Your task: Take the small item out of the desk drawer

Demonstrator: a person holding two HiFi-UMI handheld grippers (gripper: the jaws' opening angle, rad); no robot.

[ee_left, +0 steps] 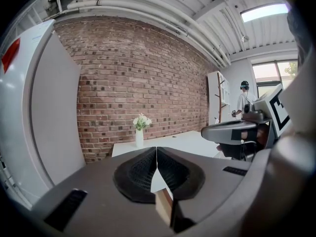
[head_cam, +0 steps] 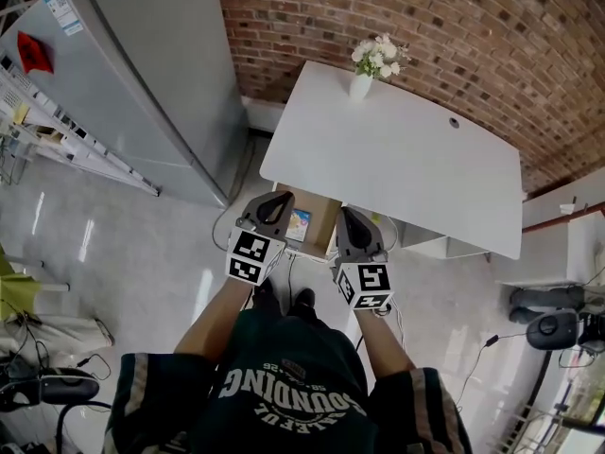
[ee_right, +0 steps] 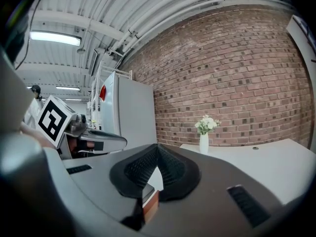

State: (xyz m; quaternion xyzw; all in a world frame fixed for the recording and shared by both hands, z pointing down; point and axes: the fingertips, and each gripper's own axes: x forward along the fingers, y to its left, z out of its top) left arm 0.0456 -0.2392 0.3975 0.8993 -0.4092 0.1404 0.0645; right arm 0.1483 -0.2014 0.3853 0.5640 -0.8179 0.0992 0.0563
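A white desk (head_cam: 406, 159) stands against the brick wall. Under its near left corner a brown wooden drawer (head_cam: 321, 214) stands pulled out, and a small blue and white item (head_cam: 299, 223) lies in it. My left gripper (head_cam: 276, 201) hangs just left of the drawer, shut and empty. My right gripper (head_cam: 349, 216) hangs at the drawer's right edge, also shut and empty. In the left gripper view the jaws (ee_left: 157, 151) meet in a thin line, with the drawer's wooden edge (ee_left: 163, 204) below them. In the right gripper view the jaws (ee_right: 158, 147) are pressed together above the same wood (ee_right: 150, 205).
A white vase of flowers (head_cam: 362, 81) stands at the desk's far left corner. A tall grey fridge (head_cam: 142, 74) is to the left, with metal shelving (head_cam: 57, 130) beyond it. Chair bases and cables (head_cam: 553, 324) lie at the right. A person (ee_left: 243, 101) stands far off.
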